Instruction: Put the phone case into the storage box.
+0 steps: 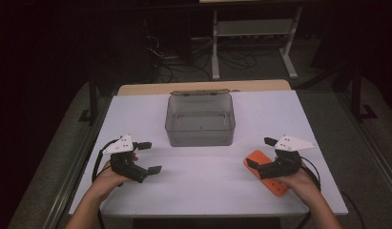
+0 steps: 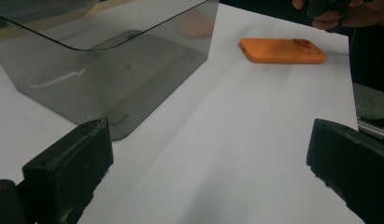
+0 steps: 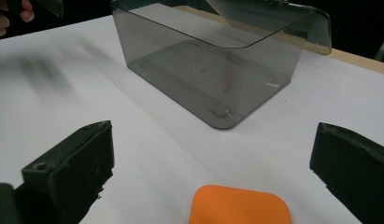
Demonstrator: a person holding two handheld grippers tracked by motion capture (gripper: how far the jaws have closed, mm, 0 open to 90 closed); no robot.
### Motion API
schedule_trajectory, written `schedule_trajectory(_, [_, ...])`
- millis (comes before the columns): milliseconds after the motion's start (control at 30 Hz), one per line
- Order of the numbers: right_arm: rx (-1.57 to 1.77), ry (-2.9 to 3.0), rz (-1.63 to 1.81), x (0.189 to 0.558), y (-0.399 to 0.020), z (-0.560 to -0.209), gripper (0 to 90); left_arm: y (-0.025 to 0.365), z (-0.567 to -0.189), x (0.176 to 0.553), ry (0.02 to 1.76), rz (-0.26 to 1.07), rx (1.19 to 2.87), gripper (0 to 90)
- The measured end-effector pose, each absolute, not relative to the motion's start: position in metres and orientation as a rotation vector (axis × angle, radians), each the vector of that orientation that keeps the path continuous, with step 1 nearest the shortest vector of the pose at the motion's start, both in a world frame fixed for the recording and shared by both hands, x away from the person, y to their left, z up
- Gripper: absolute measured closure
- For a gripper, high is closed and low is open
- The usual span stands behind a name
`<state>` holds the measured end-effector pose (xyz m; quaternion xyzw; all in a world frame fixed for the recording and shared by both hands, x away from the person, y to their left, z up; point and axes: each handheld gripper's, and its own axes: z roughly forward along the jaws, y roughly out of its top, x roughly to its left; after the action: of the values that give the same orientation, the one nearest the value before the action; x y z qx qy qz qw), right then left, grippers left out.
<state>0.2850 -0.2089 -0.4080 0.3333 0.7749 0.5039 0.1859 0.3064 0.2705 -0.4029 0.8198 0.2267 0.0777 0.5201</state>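
Near the table's (image 1: 136, 102) right front corner, orange phone (image 1: 265, 171) lies flat beneath right gripper (image 1: 260, 155), jaws spread, nothing held. Likely light, rigid, slick; pinch across its long edges.

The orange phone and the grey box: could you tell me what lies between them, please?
Nothing but bare white table; the left gripper view shows that stretch clear between the orange phone and the grey box.

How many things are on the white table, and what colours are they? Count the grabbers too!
Orange phone: 1
Clear grey box, empty: 1
Black grabbers, left gripper and right gripper, both open: 2
Total: 4
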Motion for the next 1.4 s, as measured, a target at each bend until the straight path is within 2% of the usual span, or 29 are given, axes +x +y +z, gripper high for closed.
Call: schedule_trajectory(1400, [1.08,2.047,1.366,0.285,-0.261,-0.403,0.0,0.27,-0.403,0.306,0.54,0.186,1.97,0.3])
